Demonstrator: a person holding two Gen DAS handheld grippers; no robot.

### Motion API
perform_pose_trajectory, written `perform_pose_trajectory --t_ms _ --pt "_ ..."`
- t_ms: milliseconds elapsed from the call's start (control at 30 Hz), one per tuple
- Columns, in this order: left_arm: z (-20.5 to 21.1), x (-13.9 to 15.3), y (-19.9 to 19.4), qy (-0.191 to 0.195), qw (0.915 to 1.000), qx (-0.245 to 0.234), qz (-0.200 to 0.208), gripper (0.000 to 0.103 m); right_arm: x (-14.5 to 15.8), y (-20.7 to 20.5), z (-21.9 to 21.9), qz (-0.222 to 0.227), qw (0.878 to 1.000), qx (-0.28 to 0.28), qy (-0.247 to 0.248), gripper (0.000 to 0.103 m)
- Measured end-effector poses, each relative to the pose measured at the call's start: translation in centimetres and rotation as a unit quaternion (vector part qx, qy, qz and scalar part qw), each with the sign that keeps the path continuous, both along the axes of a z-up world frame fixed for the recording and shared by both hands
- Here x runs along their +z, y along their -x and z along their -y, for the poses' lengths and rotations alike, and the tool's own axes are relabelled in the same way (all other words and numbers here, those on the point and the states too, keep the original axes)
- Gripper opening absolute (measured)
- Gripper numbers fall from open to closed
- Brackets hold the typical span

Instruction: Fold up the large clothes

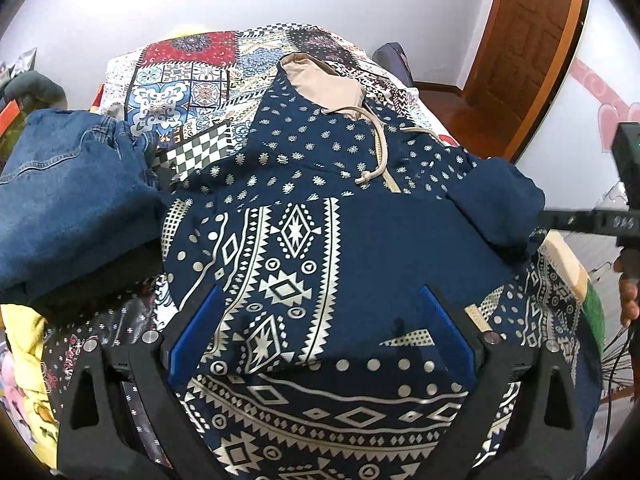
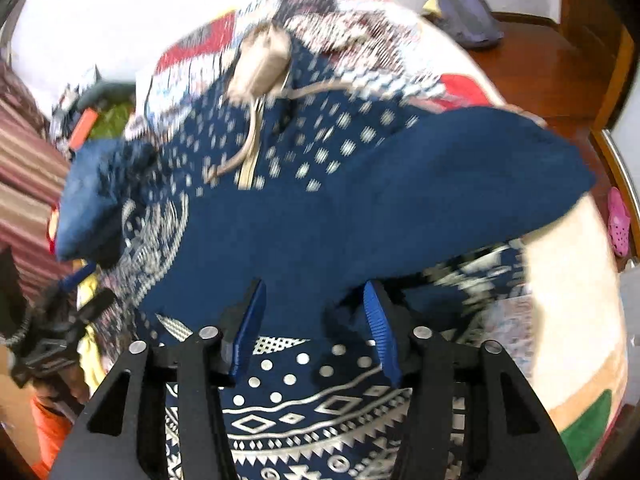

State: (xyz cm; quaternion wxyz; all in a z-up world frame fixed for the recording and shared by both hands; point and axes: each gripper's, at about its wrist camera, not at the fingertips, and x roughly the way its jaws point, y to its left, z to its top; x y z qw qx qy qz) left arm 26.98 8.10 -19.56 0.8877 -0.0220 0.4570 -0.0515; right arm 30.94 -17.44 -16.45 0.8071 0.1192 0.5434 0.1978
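Navy patterned hoodie [image 1: 320, 208] is spread on patchwork bedspread [image 1: 192, 80], plain sleeve [image 2: 400, 184] laid across chest. L gripper [image 1: 320, 312] is held wide apart above fabric; R gripper [image 2: 316, 312] is part-spread, nothing pinched. Folded jeans [image 1: 68, 200] are seen beside hoodie.

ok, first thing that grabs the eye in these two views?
The navy hoodie with bold cream geometric print, spread mid-bed on a patchwork bedspread, one plain navy sleeve folded across it. Folded jeans lie on its left.
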Motion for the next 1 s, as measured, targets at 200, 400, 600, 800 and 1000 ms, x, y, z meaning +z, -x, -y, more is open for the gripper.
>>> perform_pose_trajectory --t_ms 200,400,600,800,1000 --pt "0.7 0.0 -0.9 0.005 1.0000 -0.002 0.003 0.098 0.1 -1.4 6.1 0.017 0.995 -0.095 -0.006 0.060" --pt "0.9 -0.6 -1.9 0.011 0.9999 -0.003 0.000 0.098 -4.5 -4.3 10.7 -0.031 0.982 -0.184 -0.014 0.060" --pt "0.9 -1.9 -2.8 0.011 0.9998 0.003 -0.014 0.098 -8.2 -6.5 12.0 -0.067 0.970 -0.224 -0.062 0.060" --pt "0.3 -2.5 -3.0 0.016 0.9996 0.011 -0.020 0.098 -7.3 -7.3 11.3 -0.024 0.973 -0.224 -0.044 0.007" --pt "-0.6 -1.3 -2.3 0.018 0.9997 0.018 -0.004 0.098 -0.8 -6.5 8.3 0.072 0.982 -0.172 -0.004 0.006"
